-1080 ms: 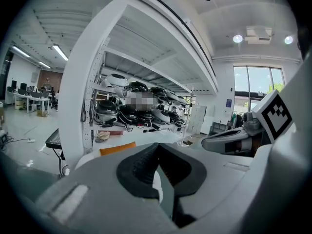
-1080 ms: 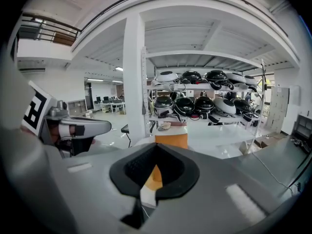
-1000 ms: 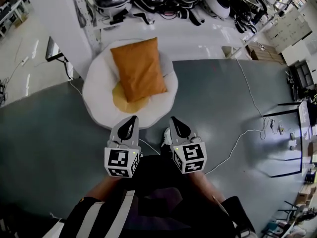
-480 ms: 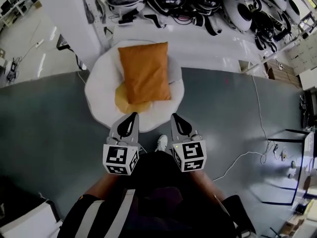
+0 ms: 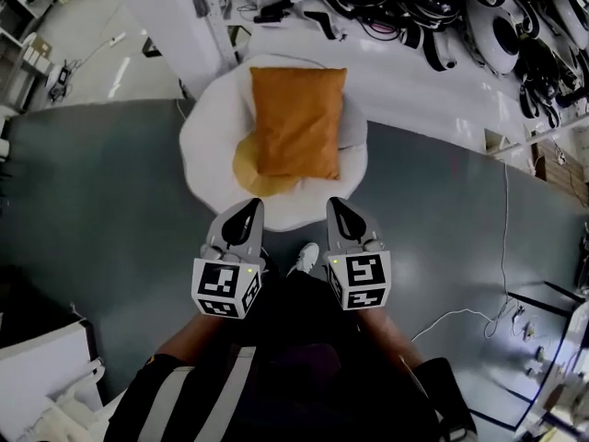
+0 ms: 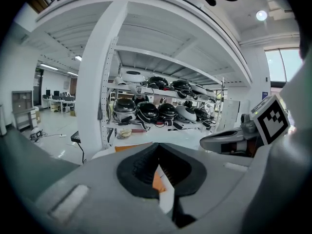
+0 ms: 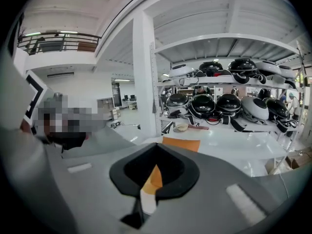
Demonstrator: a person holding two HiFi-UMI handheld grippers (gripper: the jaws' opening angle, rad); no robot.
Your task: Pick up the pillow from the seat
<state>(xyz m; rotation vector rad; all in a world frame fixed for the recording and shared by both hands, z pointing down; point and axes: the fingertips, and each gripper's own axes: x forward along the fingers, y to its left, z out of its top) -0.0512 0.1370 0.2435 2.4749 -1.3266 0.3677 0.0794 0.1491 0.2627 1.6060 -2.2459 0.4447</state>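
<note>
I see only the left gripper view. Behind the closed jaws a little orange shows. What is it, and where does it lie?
Observer: An orange rectangular fabric pillow, lying on a round white padded seat, partly over a yellow cushion.
Operator: Do the grippers touch it?
Observer: No. In the head view the left gripper and right gripper both point at the seat's near edge, short of the pillow.
Operator: Is the right gripper open?
Observer: No, its own view shows the jaws together, nothing between them.
</note>
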